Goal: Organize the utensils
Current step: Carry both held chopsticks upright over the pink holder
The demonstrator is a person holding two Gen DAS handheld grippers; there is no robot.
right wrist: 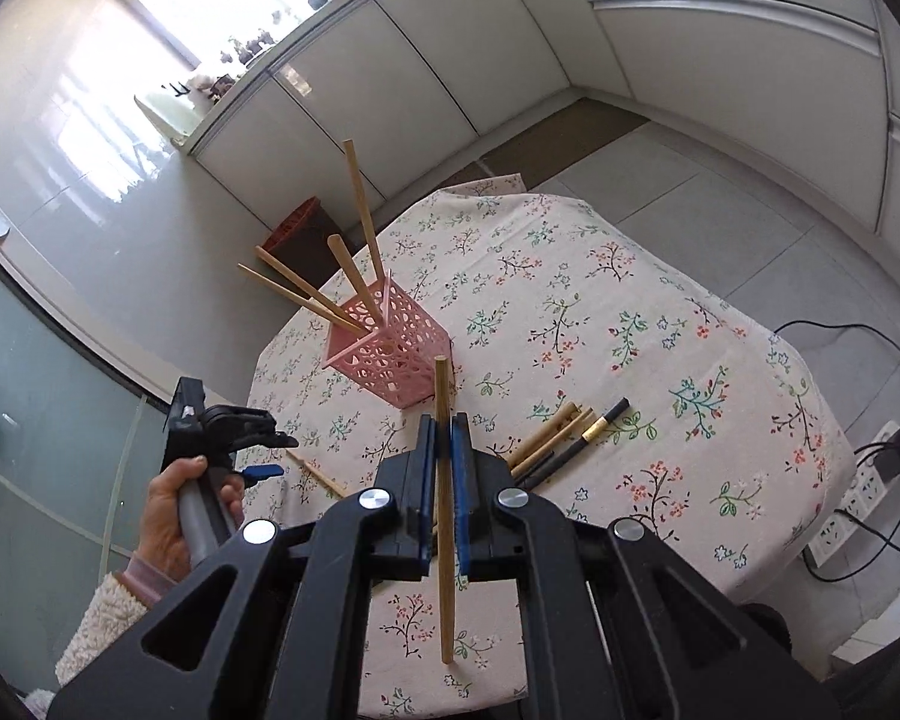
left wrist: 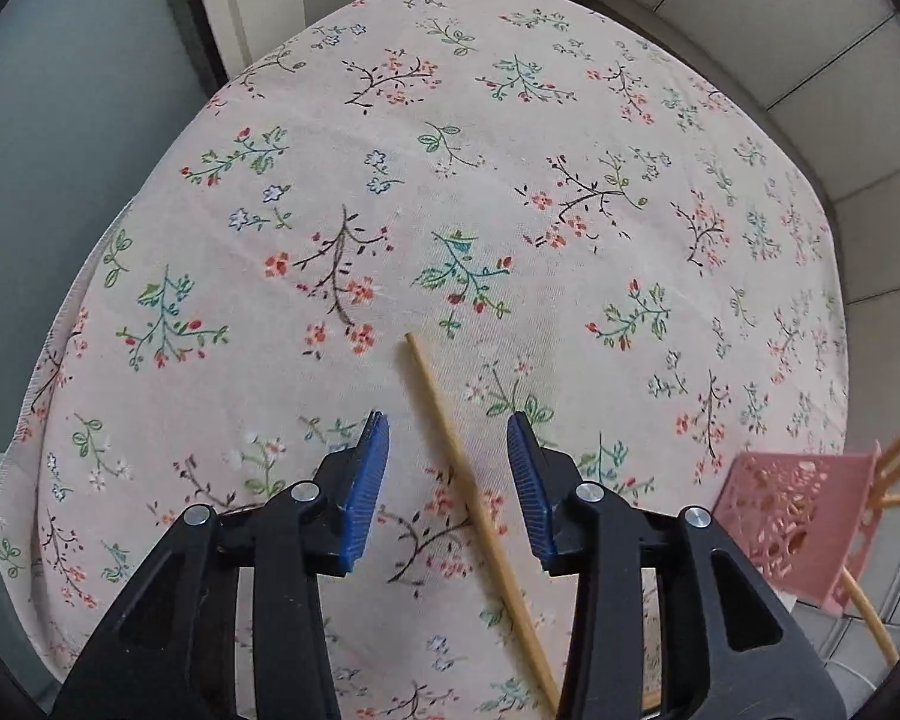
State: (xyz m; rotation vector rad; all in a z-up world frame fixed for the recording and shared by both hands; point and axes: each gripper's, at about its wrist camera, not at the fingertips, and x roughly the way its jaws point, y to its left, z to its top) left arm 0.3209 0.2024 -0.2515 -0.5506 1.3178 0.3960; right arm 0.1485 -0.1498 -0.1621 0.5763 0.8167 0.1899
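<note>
A pink perforated holder (right wrist: 390, 348) stands upright on the cloth with several light wooden chopsticks (right wrist: 363, 228) leaning out of it. One wooden chopstick (left wrist: 480, 516) lies flat on the cloth. More chopsticks, wooden and black (right wrist: 570, 438), lie loosely bunched nearby.

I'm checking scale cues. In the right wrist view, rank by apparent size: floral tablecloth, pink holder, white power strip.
1. floral tablecloth, by far the largest
2. pink holder
3. white power strip, smallest, though it lies on the floor at the distorted edge, so its rank below the holder is unsure
</note>
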